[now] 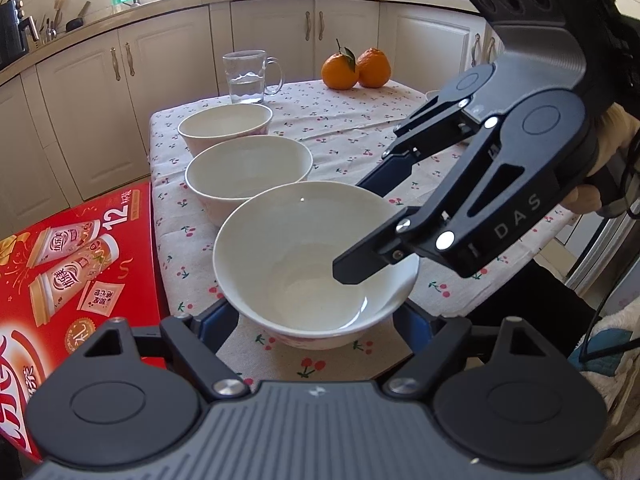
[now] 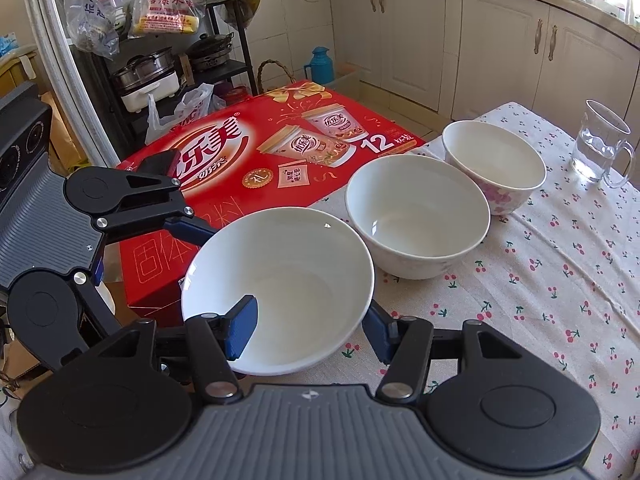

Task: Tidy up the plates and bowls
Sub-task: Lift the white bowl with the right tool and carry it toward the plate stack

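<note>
Three white bowls stand in a row on the cherry-print tablecloth. The nearest bowl is the widest; it also shows in the right wrist view. The middle bowl and the far bowl, with pink flowers outside, stand behind it. My left gripper is open, its jaws on either side of the nearest bowl's base. My right gripper is open, one finger inside the nearest bowl and the other outside its rim; it also shows in the left wrist view.
A red drink-cup gift box sits against the table's edge beside the bowls. A glass mug with water and two oranges stand at the table's far end. Kitchen cabinets lie beyond.
</note>
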`<state>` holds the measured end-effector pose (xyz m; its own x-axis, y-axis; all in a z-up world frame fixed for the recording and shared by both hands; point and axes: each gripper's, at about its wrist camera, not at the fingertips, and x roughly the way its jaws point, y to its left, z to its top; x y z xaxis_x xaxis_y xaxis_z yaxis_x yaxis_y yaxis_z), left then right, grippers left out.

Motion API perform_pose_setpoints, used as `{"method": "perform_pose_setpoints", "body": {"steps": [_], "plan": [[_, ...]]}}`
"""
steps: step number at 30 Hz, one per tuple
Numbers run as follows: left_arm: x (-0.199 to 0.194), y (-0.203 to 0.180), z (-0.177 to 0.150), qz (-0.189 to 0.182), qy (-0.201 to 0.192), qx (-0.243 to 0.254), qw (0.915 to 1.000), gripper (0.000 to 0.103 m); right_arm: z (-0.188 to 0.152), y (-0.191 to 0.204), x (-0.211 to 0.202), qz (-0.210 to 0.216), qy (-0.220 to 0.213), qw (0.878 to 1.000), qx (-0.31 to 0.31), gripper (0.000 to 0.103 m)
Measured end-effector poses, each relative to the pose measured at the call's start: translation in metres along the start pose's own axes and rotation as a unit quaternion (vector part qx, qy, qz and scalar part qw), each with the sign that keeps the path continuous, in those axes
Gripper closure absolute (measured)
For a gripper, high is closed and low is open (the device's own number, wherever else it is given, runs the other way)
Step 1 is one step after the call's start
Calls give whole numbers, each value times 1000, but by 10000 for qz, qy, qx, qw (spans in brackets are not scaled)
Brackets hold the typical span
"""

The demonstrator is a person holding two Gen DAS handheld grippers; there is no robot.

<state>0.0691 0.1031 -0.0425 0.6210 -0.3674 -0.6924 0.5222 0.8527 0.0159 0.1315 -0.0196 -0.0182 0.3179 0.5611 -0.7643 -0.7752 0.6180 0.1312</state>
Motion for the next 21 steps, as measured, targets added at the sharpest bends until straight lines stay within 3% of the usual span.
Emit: {"method": "perform_pose_setpoints", "body": {"steps": [21], "plan": [[58, -59, 60, -835, -176, 852, 9927, 19, -56, -63, -65, -912, -167, 9931, 717, 39]]}}
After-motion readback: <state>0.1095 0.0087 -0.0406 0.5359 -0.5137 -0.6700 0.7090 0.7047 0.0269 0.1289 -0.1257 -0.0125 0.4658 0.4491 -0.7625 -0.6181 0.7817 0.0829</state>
